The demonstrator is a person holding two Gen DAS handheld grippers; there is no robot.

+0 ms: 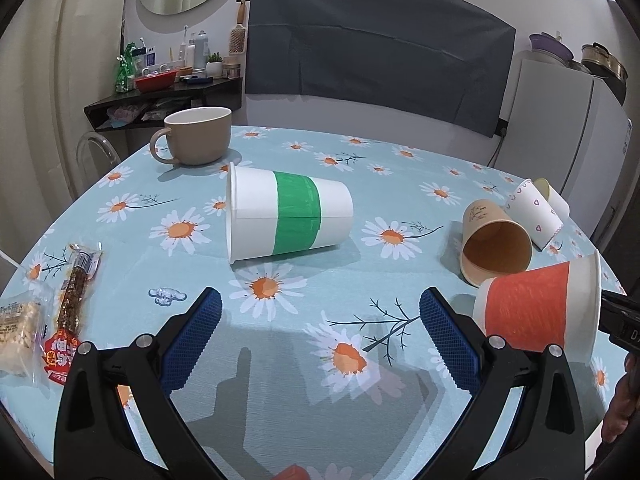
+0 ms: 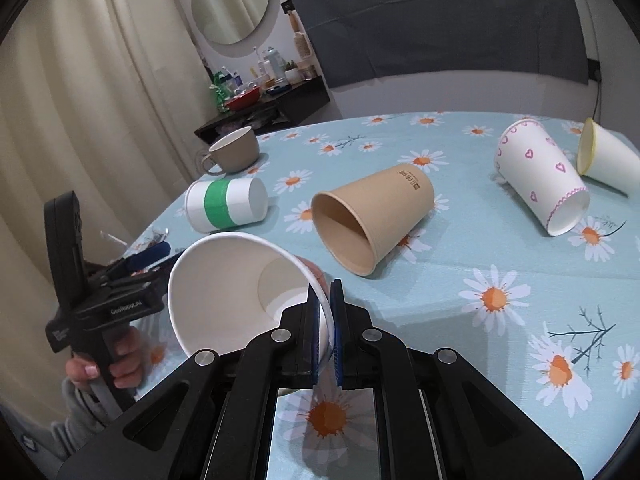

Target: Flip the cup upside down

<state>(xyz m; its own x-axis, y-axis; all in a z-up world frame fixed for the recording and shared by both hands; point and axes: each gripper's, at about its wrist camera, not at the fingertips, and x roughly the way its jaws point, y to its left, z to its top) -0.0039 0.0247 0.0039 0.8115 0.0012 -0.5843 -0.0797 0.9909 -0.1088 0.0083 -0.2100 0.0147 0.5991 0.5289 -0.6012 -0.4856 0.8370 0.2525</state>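
My right gripper [image 2: 325, 292] is shut on the rim of a paper cup with an orange band [image 2: 236, 288]. It holds the cup on its side above the table, mouth toward the camera. In the left wrist view the same cup [image 1: 540, 312] hangs at the right, base pointing left. My left gripper [image 1: 320, 304] is open and empty, low over the tablecloth. A white cup with a green band [image 1: 288, 216] lies on its side ahead of it, and also shows in the right wrist view [image 2: 226, 204].
A brown paper cup [image 2: 372, 220], a heart-patterned cup [image 2: 540, 176] and a yellow-rimmed cup [image 2: 604, 160] lie on their sides. A tan mug [image 1: 198, 136] stands upright at the far left. Snack packets [image 1: 72, 304] lie near the table's left edge. The floral tablecloth [image 1: 280, 380] covers the round table.
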